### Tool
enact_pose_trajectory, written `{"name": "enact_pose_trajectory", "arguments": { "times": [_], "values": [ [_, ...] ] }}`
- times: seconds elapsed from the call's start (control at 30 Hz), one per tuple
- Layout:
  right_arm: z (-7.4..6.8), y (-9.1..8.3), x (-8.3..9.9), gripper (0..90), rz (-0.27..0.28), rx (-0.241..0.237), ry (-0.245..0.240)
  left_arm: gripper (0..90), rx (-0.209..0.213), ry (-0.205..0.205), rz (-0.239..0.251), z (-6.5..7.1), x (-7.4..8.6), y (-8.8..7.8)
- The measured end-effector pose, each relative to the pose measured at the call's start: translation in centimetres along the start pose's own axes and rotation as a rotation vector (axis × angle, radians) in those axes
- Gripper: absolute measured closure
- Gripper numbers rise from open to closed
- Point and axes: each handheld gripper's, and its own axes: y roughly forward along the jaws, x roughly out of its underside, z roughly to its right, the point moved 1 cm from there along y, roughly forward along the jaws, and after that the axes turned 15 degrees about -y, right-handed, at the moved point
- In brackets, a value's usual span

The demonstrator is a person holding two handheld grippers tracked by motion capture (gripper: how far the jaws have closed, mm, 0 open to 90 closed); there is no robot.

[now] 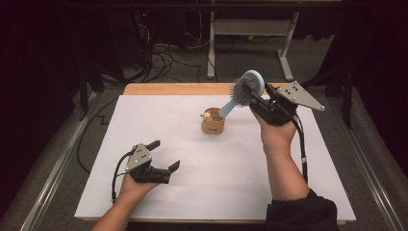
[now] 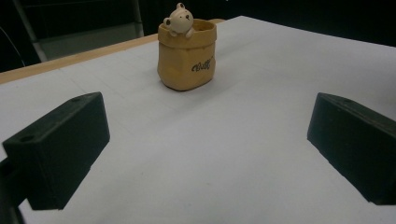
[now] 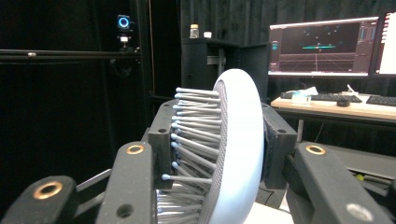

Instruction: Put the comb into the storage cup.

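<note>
Since the hairbrush is clamped by its head in the right gripper, above the tabletop, handle dipping toward the little bear cup, it's probably light, bristles squishy. The left gripper is held released, near-left.
</note>
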Motion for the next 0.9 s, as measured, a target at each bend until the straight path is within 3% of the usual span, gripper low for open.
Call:
{"name": "enact_pose_trajectory", "arguments": {
  "times": [0.3,0.9],
  "values": [
    [-0.2,1.5,0.0,58.2,-0.009,0.011,-0.011,0.0,-0.004,0.001,0.003,-0.1,0.0,-0.1],
    [-0.2,2.9,0.5,58.3,-0.026,0.02,-0.019,0.0,-0.004,0.011,0.004,0.0,0.0,-0.3]
  ]
}}
